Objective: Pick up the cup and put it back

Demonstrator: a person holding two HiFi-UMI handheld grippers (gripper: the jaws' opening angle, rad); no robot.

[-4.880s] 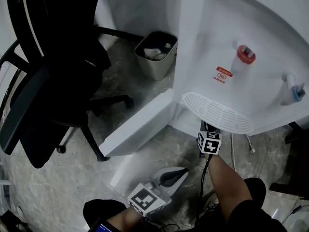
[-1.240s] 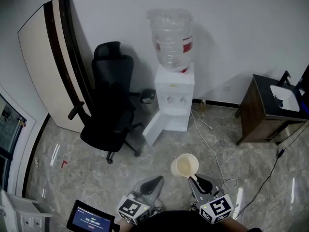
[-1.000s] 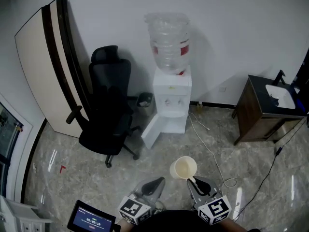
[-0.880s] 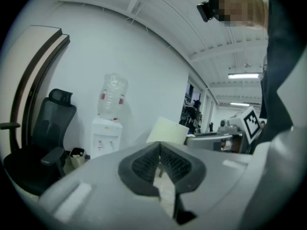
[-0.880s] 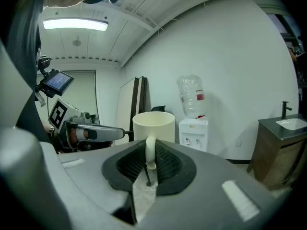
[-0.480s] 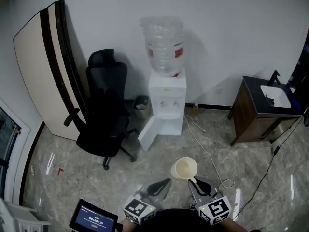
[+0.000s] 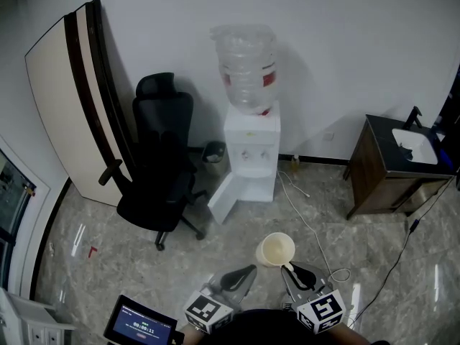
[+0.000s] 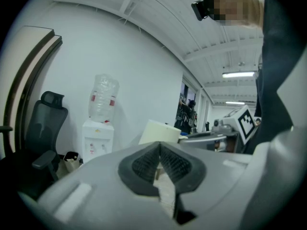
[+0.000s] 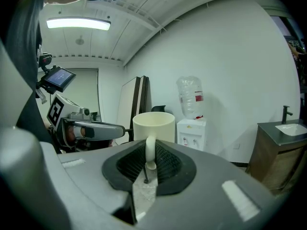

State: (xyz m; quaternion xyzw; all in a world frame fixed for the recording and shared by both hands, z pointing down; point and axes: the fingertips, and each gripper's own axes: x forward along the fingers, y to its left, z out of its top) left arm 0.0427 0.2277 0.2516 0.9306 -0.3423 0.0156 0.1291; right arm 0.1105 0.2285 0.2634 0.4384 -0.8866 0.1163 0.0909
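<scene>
Low in the head view, the person's right gripper point(image 7: 289, 267) holds a cream cup point(image 7: 275, 249) in the air above the floor. Its jaws are closed on the cup's thin handle, and the cup stands upright just beyond the tips with its mouth facing up. The right gripper view shows the handle pinched between the ribbed black pads point(image 9: 165, 164). Just to the cup's left, and apart from it, the left gripper point(image 7: 249, 269) has its jaws brought together with nothing between them. A small lit screen point(image 7: 140, 327) juts in at the lower left edge. Beyond the grippers lies a glossy marble floor point(image 7: 108, 264), crossed by a white cable point(image 7: 305, 221) that runs toward a white water dispenser point(image 7: 251, 146) against the far wall. The dispenser's lower door point(image 7: 228, 196) is swung open, and a clear bottle point(image 7: 246, 67) with a red label sits on top. A small bin point(image 7: 213, 152) stands between the dispenser and a black office chair point(image 7: 162, 171). Further left, a cream panel point(image 7: 72, 99) with dark stripes leans against the wall. At the right stands a dark wooden cabinet point(image 7: 381, 182) carrying a white basin point(image 7: 415, 144).
</scene>
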